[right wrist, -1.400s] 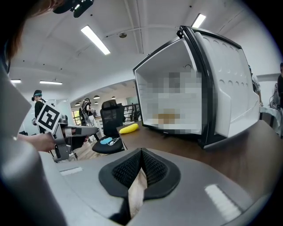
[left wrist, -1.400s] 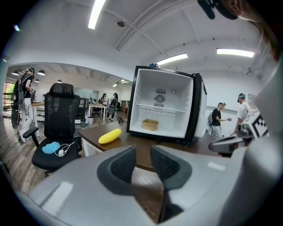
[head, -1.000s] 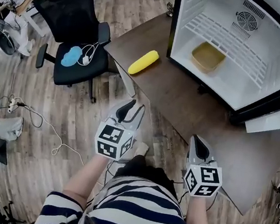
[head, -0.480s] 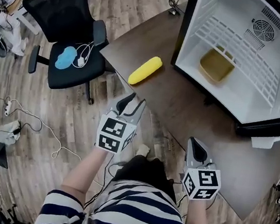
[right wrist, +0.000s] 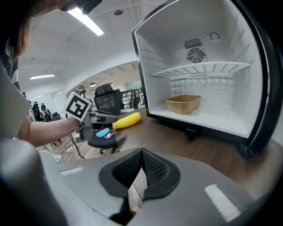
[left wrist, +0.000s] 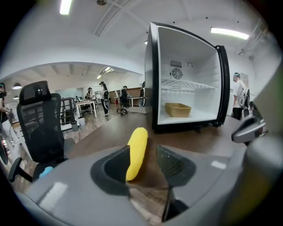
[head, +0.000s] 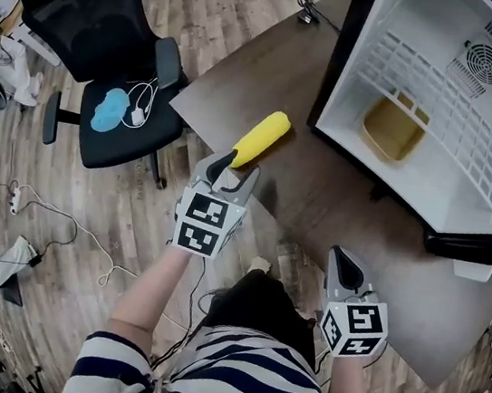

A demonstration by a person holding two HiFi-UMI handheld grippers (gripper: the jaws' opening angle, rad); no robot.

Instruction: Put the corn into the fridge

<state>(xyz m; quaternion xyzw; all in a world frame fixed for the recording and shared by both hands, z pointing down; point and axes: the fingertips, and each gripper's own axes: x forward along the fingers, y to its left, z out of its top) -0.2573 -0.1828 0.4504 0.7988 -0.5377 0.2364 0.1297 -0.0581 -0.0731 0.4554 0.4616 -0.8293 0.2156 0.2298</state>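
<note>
The left gripper (left wrist: 143,164) had its jaws apart. The near end of the yellow corn (left wrist: 136,149) sat in the gap, close against the left-hand jaw; it was not clear whether the jaw touched it. The jaws had not closed on the corn. Seen from the head view, this gripper reached out over the edge of the dark brown table (head: 318,202), with its tips at the corn's near end. The corn lay on the table near its corner, pointing away from the person, just outside the fridge.

The right gripper (right wrist: 141,167) had its jaws pressed together with nothing between them. It was held low, close to the person's striped shirt (head: 227,385), over the table's near edge and well apart from the corn.

The small fridge (head: 337,58) stood open on the table, white inside. It held a wire shelf (head: 434,100), and a shallow tan tray (head: 392,129) rested on its floor. A black office chair (head: 98,22) stood on the wooden floor left of the table, with a blue item (head: 110,109) on its seat.
</note>
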